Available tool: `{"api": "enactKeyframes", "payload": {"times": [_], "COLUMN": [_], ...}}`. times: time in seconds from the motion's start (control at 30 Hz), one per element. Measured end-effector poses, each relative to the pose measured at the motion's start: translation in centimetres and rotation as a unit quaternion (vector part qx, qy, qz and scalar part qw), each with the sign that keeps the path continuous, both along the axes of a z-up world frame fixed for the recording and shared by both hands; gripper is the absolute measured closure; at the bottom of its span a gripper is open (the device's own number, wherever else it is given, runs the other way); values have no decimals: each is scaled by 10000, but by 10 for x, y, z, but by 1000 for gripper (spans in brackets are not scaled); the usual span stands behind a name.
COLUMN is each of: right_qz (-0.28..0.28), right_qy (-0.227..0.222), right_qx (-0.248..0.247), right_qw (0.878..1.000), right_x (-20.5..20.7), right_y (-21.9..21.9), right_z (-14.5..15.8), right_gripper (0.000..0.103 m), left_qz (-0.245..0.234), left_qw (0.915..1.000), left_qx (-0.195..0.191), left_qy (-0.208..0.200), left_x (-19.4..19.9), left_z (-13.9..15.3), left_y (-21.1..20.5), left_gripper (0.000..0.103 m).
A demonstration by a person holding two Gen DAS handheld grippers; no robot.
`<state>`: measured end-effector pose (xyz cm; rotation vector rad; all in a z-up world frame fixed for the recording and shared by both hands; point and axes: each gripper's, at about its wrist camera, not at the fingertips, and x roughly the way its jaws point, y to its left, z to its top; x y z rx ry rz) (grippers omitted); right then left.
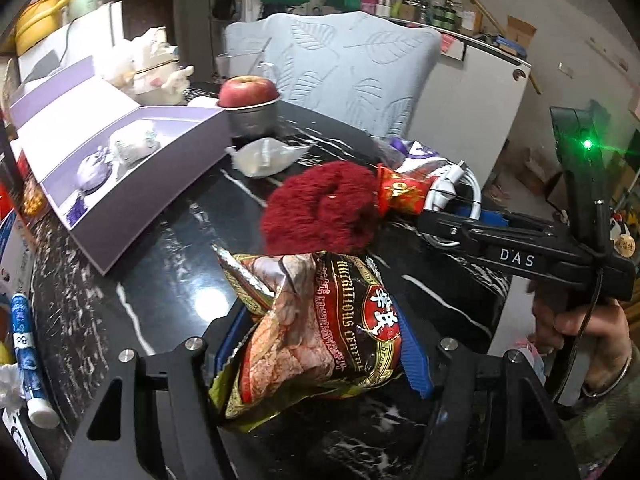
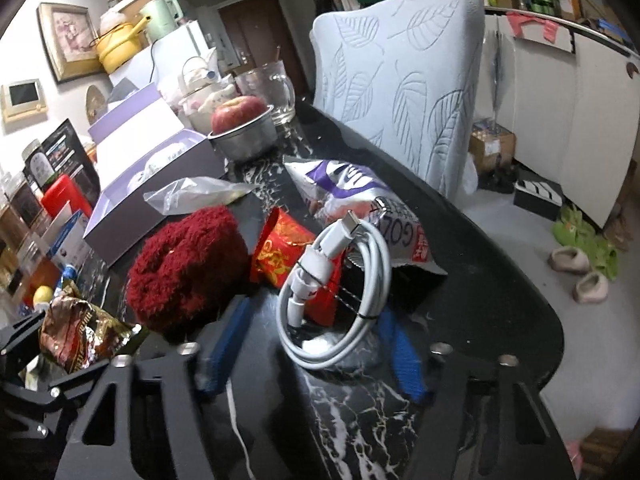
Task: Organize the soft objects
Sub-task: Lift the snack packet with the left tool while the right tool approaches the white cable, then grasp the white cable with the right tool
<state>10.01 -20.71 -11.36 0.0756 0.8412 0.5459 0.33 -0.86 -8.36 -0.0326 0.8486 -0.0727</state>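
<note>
L gripper (image 1: 320,344) is closed on the cereal bag (image 1: 320,328): blue pads press its crumpled sides, bag held up off the table (image 1: 168,264), top seal pointing up-left. In the R view the same bag (image 2: 80,340) sits at far left in the L tool.

R gripper (image 2: 316,344) has its jaws wide apart w/ nothing gripped. The cable (image 2: 340,292), a tied white coil, lies between the blue fingers (image 2: 228,344), resting on the table. Can't tell if a pad touches it; the near edge is blurred. Coil is roughly round, plug end pointing away & up-right, so no strong long axis; closing across the loop looks like the obvious grab. R tool is far nearer to it than L.

Just beyond the cable: red packet (image 2: 284,256), touching or under the coil. Left of that, the scrunchie (image 2: 188,268), dark red & fuzzy, just ahead of the L bag in the L view (image 1: 320,208). Behind: white-purple bag (image 2: 348,188) & clear bag (image 2: 196,196).

Farther: purple box (image 1: 120,168) w/ small items inside, open, to the L side. Apple (image 1: 248,92) in a metal bowl, then chair (image 1: 344,68).

Judgement: box lies left of both tools, L arm nearer, so the cereal bag likely goes that way.
</note>
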Motion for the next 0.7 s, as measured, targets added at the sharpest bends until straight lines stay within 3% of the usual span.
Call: {"api": "enactKeyframes", "payload": {"times": [0.03,0.17,0.7], "right_qz": [18,18,76], "right_qy": [-11,-12,29], "right_qx": [-59,-146,-158], "right_qw": [10000,9999,9998], "right_x": [-1,-6,-29], "right_y": [1,3,-10], "right_z": [0,-1,3], "right_gripper": [60,87,92], "left_qz": [20,61,143], "left_qw": [10000,9999,9994], "left_qx": [-20,-120,-288], "left_qy": [-8,24,94], "left_x": [0,2,-1], "left_z": [0,-3,-8], "left_y": [3,9,17], "left_gripper": [37,37,37]}}
